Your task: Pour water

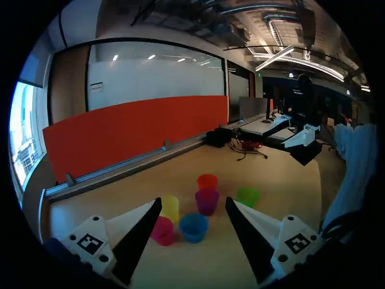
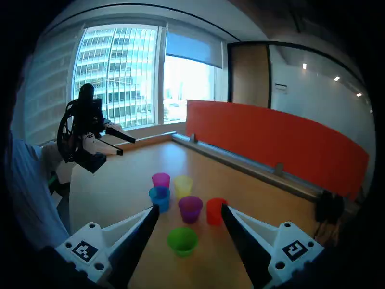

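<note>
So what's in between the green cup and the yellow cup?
The purple cup stands between the green cup and the yellow cup. The right gripper view shows them nearly in a line, and the left gripper view agrees.

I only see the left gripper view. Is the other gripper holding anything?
Observer: No. The right gripper is open, with nothing between its fingers.
Operator: Which cup is closest to it?
Observer: The green cup, just in front of its fingers.
Operator: What's behind my gripper?
Observer: Behind the left gripper is a window with a blind partly down.
</note>
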Demonstrator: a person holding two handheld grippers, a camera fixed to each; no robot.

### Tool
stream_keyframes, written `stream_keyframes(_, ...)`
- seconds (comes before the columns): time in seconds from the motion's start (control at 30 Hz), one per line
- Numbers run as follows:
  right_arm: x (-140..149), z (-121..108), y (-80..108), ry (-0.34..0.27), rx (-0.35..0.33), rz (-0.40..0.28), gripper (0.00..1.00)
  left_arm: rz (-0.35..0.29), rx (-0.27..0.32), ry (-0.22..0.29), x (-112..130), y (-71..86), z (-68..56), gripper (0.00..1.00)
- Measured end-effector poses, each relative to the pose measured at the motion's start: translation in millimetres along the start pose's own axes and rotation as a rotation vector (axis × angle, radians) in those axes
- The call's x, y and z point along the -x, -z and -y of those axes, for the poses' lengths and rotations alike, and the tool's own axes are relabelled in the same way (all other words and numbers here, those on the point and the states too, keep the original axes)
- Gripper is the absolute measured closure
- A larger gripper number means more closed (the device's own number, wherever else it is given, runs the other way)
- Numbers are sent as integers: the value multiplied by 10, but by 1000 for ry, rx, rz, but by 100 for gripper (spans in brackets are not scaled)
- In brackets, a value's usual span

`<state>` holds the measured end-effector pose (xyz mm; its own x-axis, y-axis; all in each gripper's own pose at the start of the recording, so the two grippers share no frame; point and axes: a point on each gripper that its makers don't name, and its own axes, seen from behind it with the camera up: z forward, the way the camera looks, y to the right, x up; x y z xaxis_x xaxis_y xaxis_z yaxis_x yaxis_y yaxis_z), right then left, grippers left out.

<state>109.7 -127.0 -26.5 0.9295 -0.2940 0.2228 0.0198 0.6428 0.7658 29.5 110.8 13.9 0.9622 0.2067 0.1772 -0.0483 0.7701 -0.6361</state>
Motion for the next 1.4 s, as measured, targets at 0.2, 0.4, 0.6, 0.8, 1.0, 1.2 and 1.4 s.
stream_keyframes(0.2, 214, 6, -108, 6, -9, 40, 0, 24, -4, -7, 202, -68, 15, 1)
stream_keyframes(0.4, 400, 18, -195, 19, -21, 70, 0, 56, -8, -10, 420, -155, 5, 1)
stream_keyframes(0.6, 570, 17, -270, 30, -30, 98, 0, 85, -3, 3, 622, -249, -20, 1)
stream_keyframes(0.8, 738, 19, -340, 39, -36, 126, 0, 112, 8, 16, 820, -351, -73, 1)
stream_keyframes(1.0, 888, 45, -410, 40, -40, 149, 0, 142, 19, 27, 1029, -432, -131, 1)
stream_keyframes(1.2, 1029, 55, -460, 41, -45, 176, 0, 173, 13, 27, 1202, -503, -122, 1)
stream_keyframes(1.4, 1140, 68, -512, 46, -50, 197, 0, 201, 9, 20, 1327, -562, -112, 1)
